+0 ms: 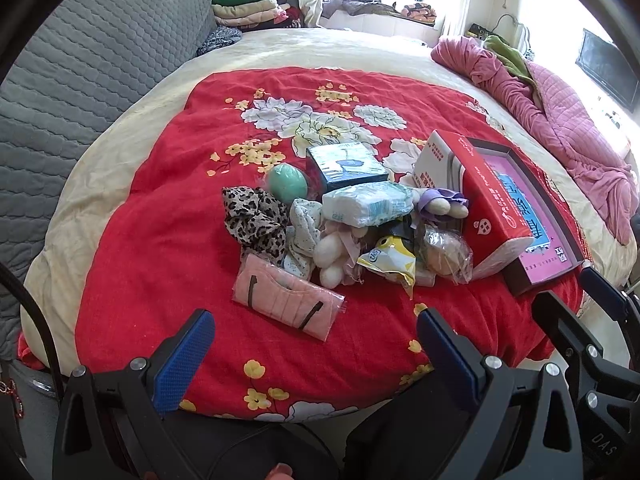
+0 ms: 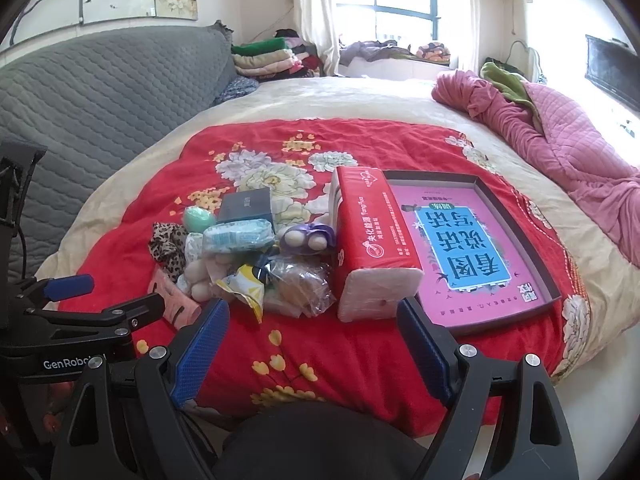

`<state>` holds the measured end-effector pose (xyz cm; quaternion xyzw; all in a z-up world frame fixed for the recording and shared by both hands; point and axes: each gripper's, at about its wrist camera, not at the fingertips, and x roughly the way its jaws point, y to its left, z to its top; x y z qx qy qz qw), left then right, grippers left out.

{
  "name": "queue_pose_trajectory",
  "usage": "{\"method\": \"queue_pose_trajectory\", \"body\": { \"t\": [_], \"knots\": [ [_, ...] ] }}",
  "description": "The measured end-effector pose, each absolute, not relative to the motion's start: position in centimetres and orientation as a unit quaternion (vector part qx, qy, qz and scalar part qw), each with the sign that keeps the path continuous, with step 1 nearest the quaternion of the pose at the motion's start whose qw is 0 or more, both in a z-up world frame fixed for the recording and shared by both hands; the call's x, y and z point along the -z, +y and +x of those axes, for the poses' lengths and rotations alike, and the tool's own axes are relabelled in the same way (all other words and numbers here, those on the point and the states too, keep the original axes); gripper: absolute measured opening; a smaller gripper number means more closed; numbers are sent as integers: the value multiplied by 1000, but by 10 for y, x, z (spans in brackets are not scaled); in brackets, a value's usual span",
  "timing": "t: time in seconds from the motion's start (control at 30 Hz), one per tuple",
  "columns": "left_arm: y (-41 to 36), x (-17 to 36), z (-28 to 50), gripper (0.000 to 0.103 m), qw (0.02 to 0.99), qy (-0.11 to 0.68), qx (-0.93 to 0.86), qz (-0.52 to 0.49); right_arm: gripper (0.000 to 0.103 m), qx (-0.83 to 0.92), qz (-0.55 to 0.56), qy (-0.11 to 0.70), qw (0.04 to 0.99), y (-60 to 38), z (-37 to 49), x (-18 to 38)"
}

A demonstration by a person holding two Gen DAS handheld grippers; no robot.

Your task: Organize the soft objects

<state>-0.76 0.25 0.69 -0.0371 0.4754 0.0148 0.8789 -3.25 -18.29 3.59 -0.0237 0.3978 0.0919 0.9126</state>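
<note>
A heap of soft things lies on a red flowered blanket (image 1: 160,240): a pink packet (image 1: 286,296), a leopard scrunchie (image 1: 254,220), a green egg-shaped sponge (image 1: 288,184), a white tissue pack (image 1: 366,203), a yellow snack bag (image 1: 390,262), a bagged bun (image 1: 442,254) and a big red tissue pack (image 2: 370,240). A shallow box with a pink picture bottom (image 2: 468,248) lies to the right. My left gripper (image 1: 314,338) is open, short of the pink packet. My right gripper (image 2: 310,334) is open, just before the red tissue pack.
A dark blue box (image 1: 346,166) stands behind the heap. A grey quilted headboard (image 1: 80,80) runs along the left, a crumpled pink quilt (image 2: 560,144) lies at the right, and folded clothes (image 2: 268,60) are stacked at the back near the window.
</note>
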Motion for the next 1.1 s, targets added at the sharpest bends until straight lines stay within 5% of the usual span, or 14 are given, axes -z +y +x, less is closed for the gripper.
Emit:
{"method": "queue_pose_trajectory", "body": {
  "t": [1.1],
  "knots": [
    [-1,-7,-10,102,879,475,-13,-30,86,-86,-28,399,912,-183,-32,-37]
  ]
}}
